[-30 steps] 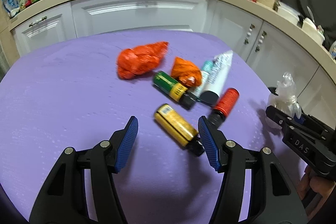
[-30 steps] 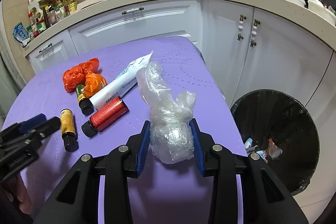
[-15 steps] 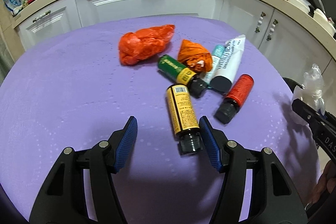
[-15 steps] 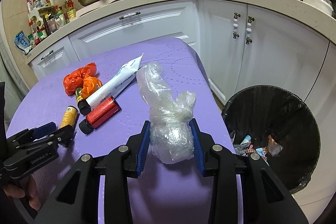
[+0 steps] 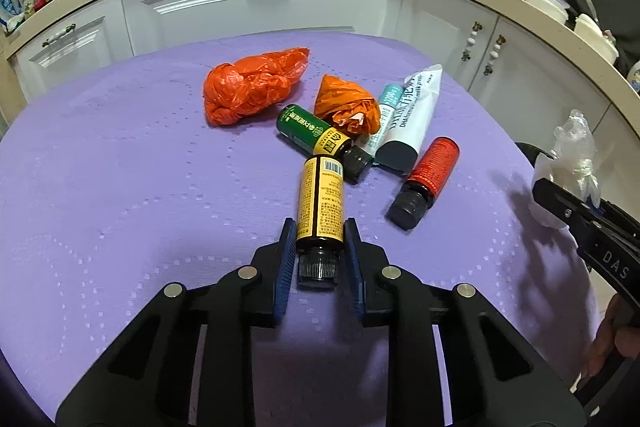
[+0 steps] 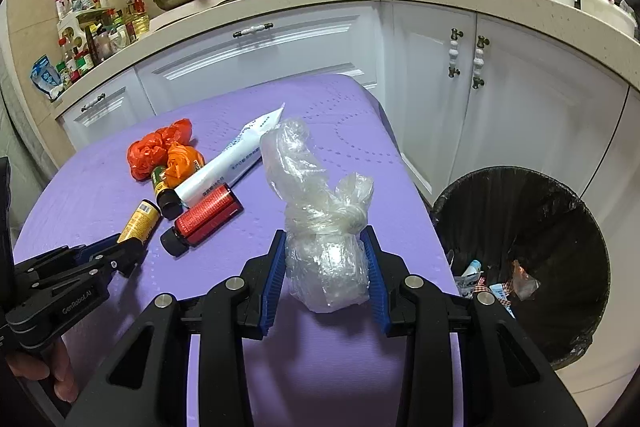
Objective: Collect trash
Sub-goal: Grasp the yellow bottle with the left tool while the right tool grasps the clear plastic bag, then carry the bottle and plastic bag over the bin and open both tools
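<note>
Bottle with yellow label [image 5: 320,205], lower centre of my left view, lies lengthwise between my left gripper [image 5: 319,247] pads, cap toward me; those jaws are closing on its neck end. At right, my right gripper [image 6: 326,259] clenches a clear plastic bag [image 6: 320,223], bin [image 6: 532,267] at far right.

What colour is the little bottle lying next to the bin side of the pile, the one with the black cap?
Red, best seen in the left wrist view: the red bottle.
</note>
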Tool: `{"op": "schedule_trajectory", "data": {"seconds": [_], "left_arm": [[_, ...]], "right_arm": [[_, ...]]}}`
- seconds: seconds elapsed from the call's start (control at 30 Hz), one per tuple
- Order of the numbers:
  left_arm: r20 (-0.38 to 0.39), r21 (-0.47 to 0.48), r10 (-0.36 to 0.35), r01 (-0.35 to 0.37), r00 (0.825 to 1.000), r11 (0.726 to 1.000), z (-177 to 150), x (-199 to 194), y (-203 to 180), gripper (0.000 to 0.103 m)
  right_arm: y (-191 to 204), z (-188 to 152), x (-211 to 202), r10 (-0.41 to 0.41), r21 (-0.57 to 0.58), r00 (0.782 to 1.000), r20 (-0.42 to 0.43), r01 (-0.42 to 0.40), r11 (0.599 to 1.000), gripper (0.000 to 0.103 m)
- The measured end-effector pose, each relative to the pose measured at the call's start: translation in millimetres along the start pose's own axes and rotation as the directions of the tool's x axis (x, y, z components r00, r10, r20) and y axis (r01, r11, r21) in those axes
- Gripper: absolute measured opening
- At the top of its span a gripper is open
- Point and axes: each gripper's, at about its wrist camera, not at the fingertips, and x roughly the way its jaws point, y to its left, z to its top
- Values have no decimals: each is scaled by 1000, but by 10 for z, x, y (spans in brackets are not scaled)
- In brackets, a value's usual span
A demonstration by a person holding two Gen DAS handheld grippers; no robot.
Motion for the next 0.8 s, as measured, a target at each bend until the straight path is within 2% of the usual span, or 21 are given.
{"op": "schedule_trajectory", "data": {"seconds": [0.43,0.63,0.8], "left_arm": [[80,4,17,-17,997,1000,22,-295,89,23],[125,15,2,-3,992,1000,114,-449,34,23],[146,46,-35,29,989,999,182,-489,-152,23]], "right_arm": [[3,22,-130,-6,-3,1000,29,6,1000,38],[-60,46,-257,-29,9,998,56,29,1000,38],[-180,82,-360,-61,25,995,76,59,998,38]]}}
